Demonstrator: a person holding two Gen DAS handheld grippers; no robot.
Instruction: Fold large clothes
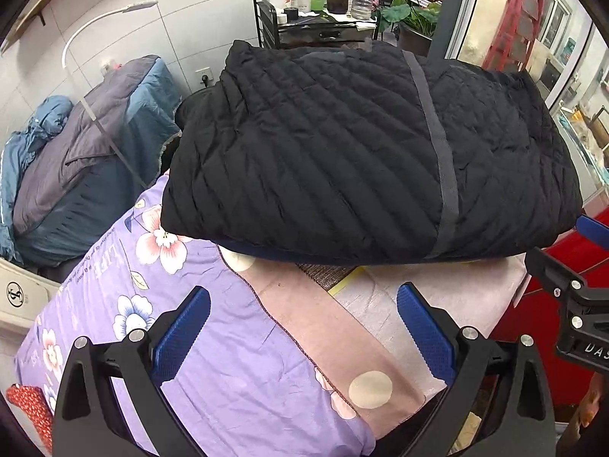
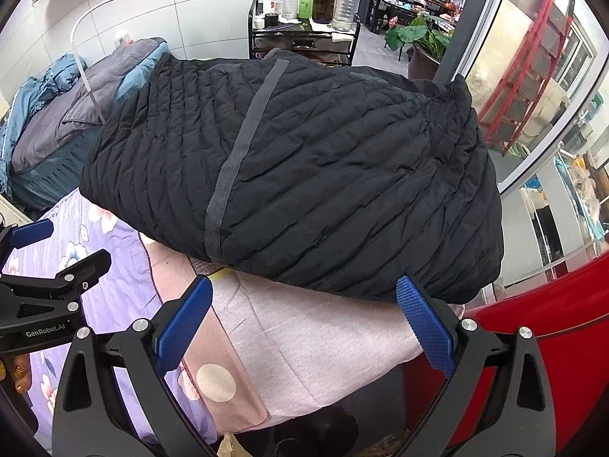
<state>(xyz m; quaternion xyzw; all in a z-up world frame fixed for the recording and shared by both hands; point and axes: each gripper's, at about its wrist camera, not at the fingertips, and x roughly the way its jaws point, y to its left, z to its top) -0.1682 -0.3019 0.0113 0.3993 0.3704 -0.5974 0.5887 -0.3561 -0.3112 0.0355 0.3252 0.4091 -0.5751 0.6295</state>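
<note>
Right wrist — fingers (image 2: 424, 323) wide, empty.

The quilted jacket (image 1: 342, 144) is black with a grey stripe (image 1: 437, 144), the sheet (image 1: 213, 342) lilac with pink-and-white flowers, the cloth (image 2: 316, 339) pale pink, and both grippers' pads (image 1: 179, 339) ribbed blue.

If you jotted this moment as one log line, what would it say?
black quilted jacket: folded bundle on table | left gripper: open, empty, short of it | right gripper: open, empty, at its near edge
</note>
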